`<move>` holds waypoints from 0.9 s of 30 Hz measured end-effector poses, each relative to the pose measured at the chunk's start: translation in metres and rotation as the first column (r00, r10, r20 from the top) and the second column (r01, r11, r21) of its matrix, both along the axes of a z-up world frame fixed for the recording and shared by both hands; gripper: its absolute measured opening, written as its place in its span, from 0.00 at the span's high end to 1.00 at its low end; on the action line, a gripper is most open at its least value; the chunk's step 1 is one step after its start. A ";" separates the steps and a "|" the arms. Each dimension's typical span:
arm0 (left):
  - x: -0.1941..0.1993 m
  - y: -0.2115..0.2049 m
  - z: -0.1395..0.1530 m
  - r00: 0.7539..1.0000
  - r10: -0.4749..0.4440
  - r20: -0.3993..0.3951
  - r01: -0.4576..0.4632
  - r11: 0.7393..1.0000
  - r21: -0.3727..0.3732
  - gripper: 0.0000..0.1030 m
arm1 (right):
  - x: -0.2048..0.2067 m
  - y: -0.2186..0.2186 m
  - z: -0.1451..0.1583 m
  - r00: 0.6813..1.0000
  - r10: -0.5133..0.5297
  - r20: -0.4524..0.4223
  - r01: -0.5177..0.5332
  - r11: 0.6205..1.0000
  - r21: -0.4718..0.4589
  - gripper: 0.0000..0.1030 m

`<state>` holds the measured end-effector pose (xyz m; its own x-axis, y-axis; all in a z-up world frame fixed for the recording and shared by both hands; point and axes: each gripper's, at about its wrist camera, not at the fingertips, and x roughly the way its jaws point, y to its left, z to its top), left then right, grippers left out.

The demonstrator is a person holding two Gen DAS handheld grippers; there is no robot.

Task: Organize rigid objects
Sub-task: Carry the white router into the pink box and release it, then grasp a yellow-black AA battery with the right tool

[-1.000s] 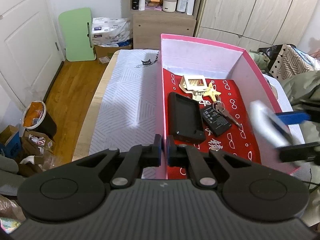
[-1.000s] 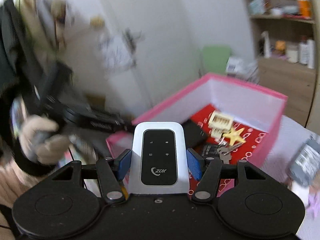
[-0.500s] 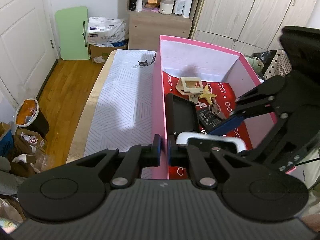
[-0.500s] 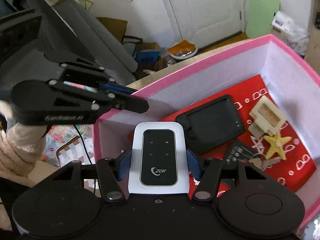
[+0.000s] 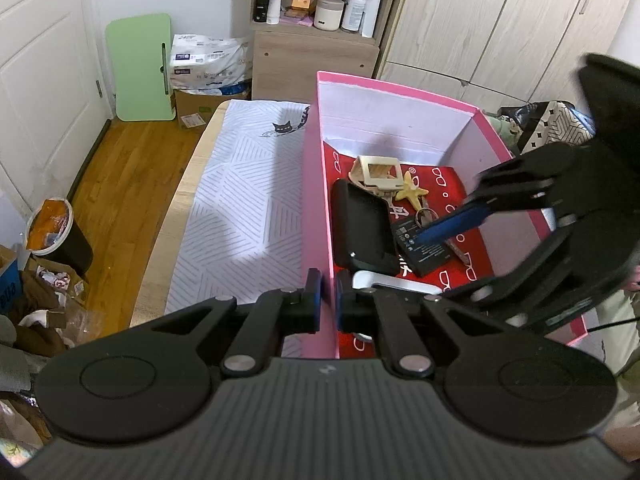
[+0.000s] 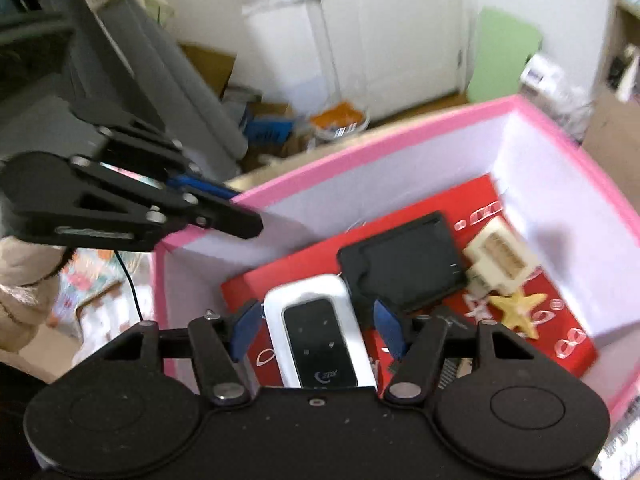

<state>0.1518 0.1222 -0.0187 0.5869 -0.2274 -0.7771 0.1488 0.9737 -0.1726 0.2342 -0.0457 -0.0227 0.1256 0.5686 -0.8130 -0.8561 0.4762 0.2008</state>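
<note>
Pink box (image 5: 318, 184), white on its inner walls, and a red liner (image 6: 532, 292) dotted with white loops covers its floor. On it lies a white-edged router (image 6: 316, 336) with a glossy black face, beside a matte black case (image 5: 362, 228). There's a cream plug (image 6: 500, 256) and a yellow starfish (image 6: 518, 308). Both black grippers wear blue pads (image 6: 386, 330). Outside the box, a white cloth (image 5: 244, 216) carries thin grey stripes and a little black cat print (image 5: 285, 128). Pale green board (image 5: 140, 66) at the wall.
</note>
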 end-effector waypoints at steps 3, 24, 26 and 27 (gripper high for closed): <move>0.000 -0.001 0.000 1.000 -0.002 0.004 0.002 1.000 0.002 0.94 | -0.012 -0.033 0.022 0.995 -0.082 0.064 0.074 0.990 0.118 0.34; 0.002 -0.003 -0.001 1.000 0.009 -0.011 -0.009 1.000 0.012 0.94 | -0.071 -0.180 -0.029 0.763 -0.522 0.381 0.424 0.849 0.315 0.17; 0.001 -0.003 0.000 1.000 0.011 -0.013 -0.011 1.000 0.014 0.94 | -0.068 -0.182 -0.042 0.768 -0.536 0.351 0.443 0.840 0.314 0.17; 0.001 -0.004 0.000 1.000 0.012 -0.014 -0.011 1.000 0.015 0.94 | -0.066 -0.181 -0.048 0.779 -0.530 0.334 0.442 0.843 0.307 0.21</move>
